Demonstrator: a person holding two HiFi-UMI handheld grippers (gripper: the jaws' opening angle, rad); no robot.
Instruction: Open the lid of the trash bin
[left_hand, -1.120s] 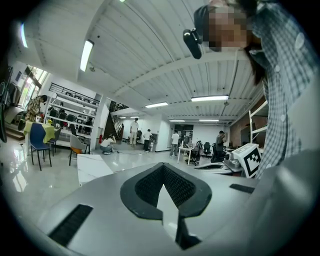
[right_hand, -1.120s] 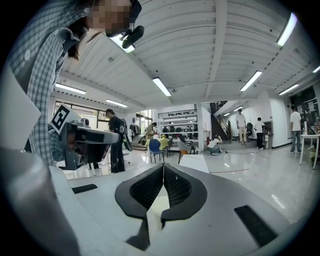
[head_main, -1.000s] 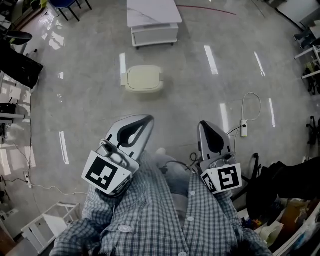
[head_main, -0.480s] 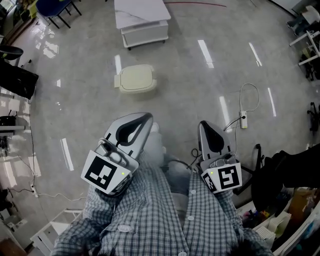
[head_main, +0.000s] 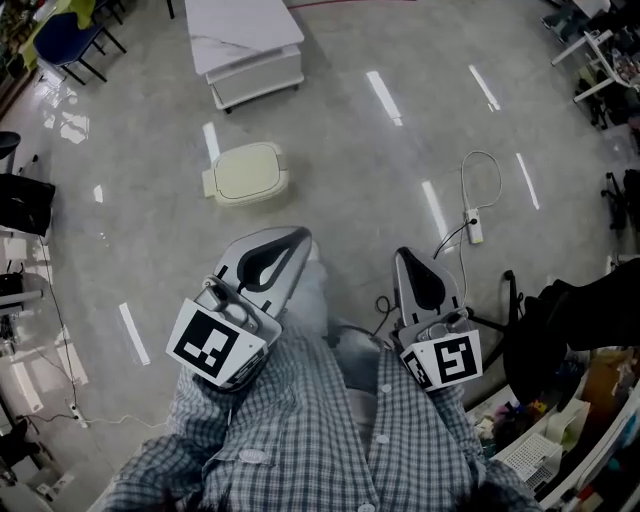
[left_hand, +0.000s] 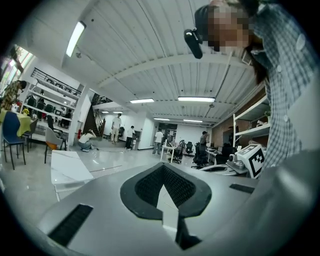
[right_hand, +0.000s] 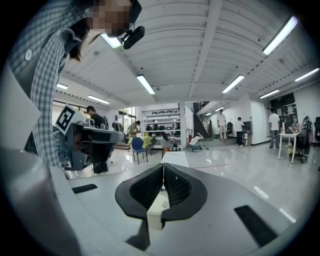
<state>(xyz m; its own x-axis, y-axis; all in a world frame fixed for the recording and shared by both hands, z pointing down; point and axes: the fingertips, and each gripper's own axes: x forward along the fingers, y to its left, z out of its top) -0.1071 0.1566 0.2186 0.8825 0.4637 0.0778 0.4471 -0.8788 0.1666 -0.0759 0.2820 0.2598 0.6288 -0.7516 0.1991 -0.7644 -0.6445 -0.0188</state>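
Observation:
The trash bin (head_main: 247, 172) is a small cream box with its lid down, standing on the grey floor ahead and a little left of me. My left gripper (head_main: 299, 236) is held at waist height with its jaws together, well short of the bin. To its right my right gripper (head_main: 404, 253) is also shut on nothing. In the left gripper view the left gripper (left_hand: 162, 166) points level across the room, and the right gripper (right_hand: 163, 165) does the same in its view. Neither gripper view shows the bin.
A low white table (head_main: 245, 40) stands beyond the bin. A power strip with a looped cable (head_main: 474, 230) lies on the floor at the right. Black bags and cluttered shelving (head_main: 575, 340) crowd the right side. A blue chair (head_main: 60, 40) is far left. People stand far off (left_hand: 116, 127).
The head view has swung, so the bin and white table now sit further left and lower in the picture. Both grippers hold the same pose, shut.

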